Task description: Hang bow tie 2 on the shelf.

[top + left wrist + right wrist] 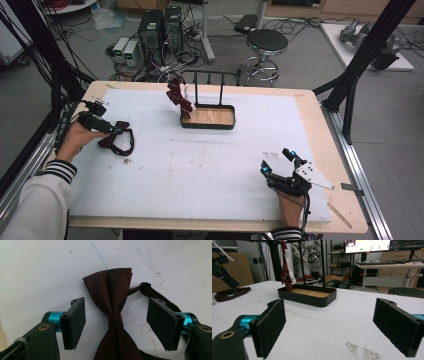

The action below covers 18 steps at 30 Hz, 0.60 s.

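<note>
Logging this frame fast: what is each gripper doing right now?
Left gripper: open, jaws either side of the dark red fabric bow tie lying on the white table cover, not pressing it.
Right gripper: open, holding nothing.

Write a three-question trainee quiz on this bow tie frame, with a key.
1. True or false: the left gripper is clamped on the bow tie.
2. What hangs on the rack? A) bow tie B) glove C) cable
3. What lies between the right gripper's jaws?

Key:
1. False: the jaws stand either side of its knot, pads clear.
2. A, a second bow tie.
3. Nothing but the white table.
</note>
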{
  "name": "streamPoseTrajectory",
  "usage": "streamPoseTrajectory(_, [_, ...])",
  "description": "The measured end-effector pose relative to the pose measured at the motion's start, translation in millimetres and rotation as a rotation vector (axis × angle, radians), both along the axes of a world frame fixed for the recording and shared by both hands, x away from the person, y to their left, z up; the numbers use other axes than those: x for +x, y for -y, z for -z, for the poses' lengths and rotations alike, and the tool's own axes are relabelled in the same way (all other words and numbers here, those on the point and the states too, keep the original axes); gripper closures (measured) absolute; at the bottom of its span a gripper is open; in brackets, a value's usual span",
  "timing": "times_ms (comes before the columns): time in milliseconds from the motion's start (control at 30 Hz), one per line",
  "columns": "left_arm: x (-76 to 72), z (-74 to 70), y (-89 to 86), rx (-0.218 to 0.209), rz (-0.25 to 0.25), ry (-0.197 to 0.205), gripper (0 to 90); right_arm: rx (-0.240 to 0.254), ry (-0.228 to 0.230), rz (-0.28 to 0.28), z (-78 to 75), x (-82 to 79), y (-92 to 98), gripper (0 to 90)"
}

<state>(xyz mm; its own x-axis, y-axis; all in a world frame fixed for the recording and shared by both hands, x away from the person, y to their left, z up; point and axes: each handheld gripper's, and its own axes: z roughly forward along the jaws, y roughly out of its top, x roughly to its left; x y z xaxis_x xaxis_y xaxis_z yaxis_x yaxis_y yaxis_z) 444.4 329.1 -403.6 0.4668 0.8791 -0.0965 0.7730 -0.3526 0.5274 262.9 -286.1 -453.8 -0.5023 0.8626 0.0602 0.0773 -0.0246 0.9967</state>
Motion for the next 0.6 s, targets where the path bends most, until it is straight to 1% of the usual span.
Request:
streamPoseTrajectory(200, [0.8,4.2,2.2,0.019,-0.012,-0.032,37.6,0.000,0.000,0.000,0.0,0.1,-0.1,10.3])
streamPoseTrajectory(233, [0.8,4.2,2.2,0.019,-0.012,-0.032,37.7,0.000,0.000,0.000,0.0,0.1,-0.1,10.3])
streamPoseTrajectory(300, [0.9,6.5,2.9,0.025,-0.012,-0.048,39.0,0.000,-0.001,0.000,0.0,0.0,0.0,10.3])
streamPoseTrajectory(500, [0.6,7.4,3.4,0.027,-0.015,-0.056,39.4,0.000,-0.001,0.000,0.0,0.1,0.1,10.3])
streamPoseTrajectory(567, [0.3,7.4,2.5,0.032,-0.015,-0.069,39.7,0.001,-0.002,0.000,0.0,0.1,0.1,10.3])
streamPoseTrajectory(600, [0.3,7.4,2.5,0.032,-0.015,-0.069,39.8,0.001,-0.001,0.000,0.0,0.1,0.1,10.3])
